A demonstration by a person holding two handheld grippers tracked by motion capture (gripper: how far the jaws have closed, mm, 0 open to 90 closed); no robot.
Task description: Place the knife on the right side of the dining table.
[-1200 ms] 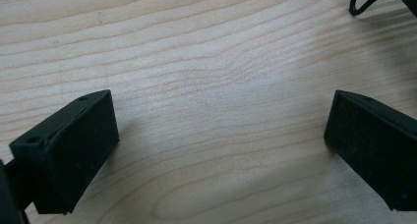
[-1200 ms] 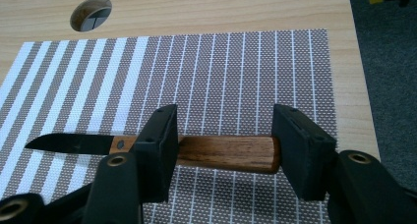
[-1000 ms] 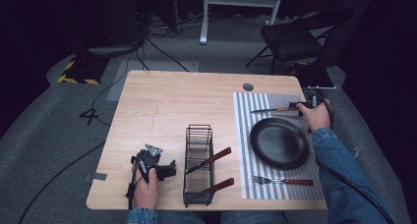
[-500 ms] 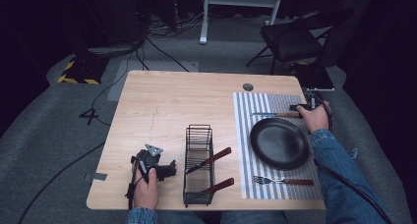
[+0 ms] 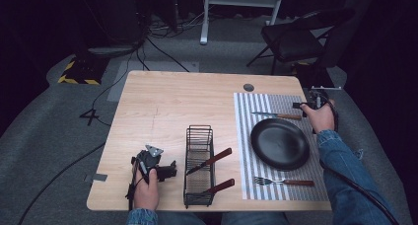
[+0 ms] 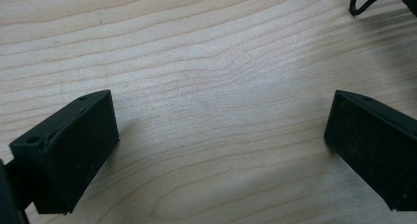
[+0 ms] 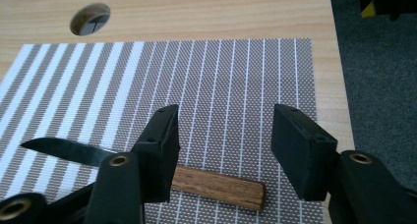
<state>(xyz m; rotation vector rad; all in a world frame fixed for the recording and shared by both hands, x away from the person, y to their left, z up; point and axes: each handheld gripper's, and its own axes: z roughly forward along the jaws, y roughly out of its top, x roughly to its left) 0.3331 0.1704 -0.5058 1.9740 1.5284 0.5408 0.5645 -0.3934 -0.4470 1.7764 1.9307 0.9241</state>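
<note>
Right gripper [image 5: 306, 105] poised at a wooden-handled knife [image 5: 277, 116] on the striped mat [image 5: 245, 151].
High view: knife lies beyond the round black plate [image 5: 279, 143]; wire rack [image 5: 199, 166] mid-table. Left gripper [image 6: 221, 140] view: fingers spread over bare wood grain. Right gripper view: fingers open, flanking the knife's handle.

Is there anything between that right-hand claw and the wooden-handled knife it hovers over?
Nothing visible. The right gripper stands open directly above the knife on the striped placemat, with only bare mat around the handle.

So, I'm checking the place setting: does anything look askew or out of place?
Nothing stands out. The knife lies flat on the striped placemat behind the black plate, the fork in front of it.
</note>
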